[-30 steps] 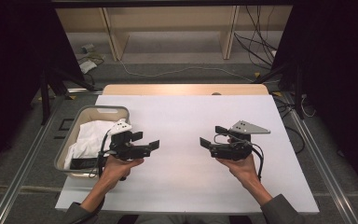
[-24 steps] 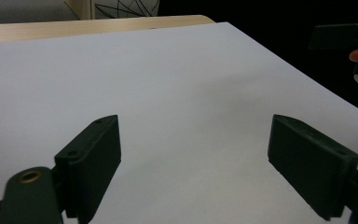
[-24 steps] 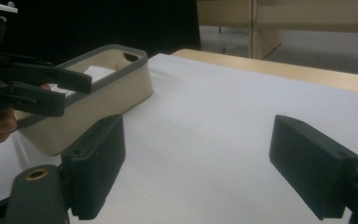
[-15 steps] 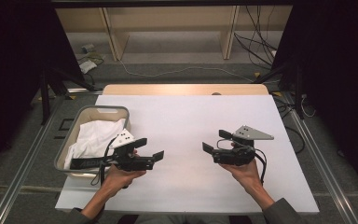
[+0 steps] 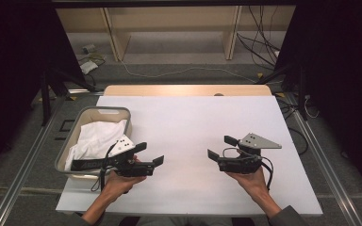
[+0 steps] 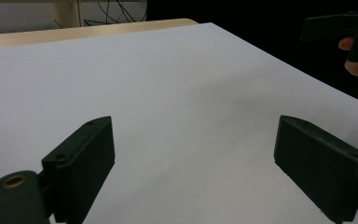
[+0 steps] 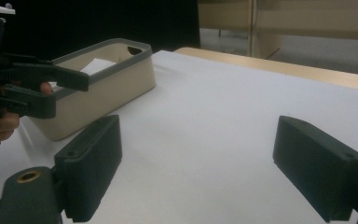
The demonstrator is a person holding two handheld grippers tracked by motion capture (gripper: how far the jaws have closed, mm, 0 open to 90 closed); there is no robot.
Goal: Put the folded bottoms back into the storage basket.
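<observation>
White sheeting covers the table, with a bare wooden strip along its far edge and grey floor with cables beyond. At the table's left edge stands a beige bin holding crumpled white cloth. Just beside its near right corner, the left gripper hangs over the bare sheet, its 2 jaws spread wide with nothing between them, after opening a little further just now. Well apart to the right, the right gripper faces it, jaws equally wide and empty. Nothing lies between the 2 grippers; the cloth sits behind the left hand, clear of its fingers.
</observation>
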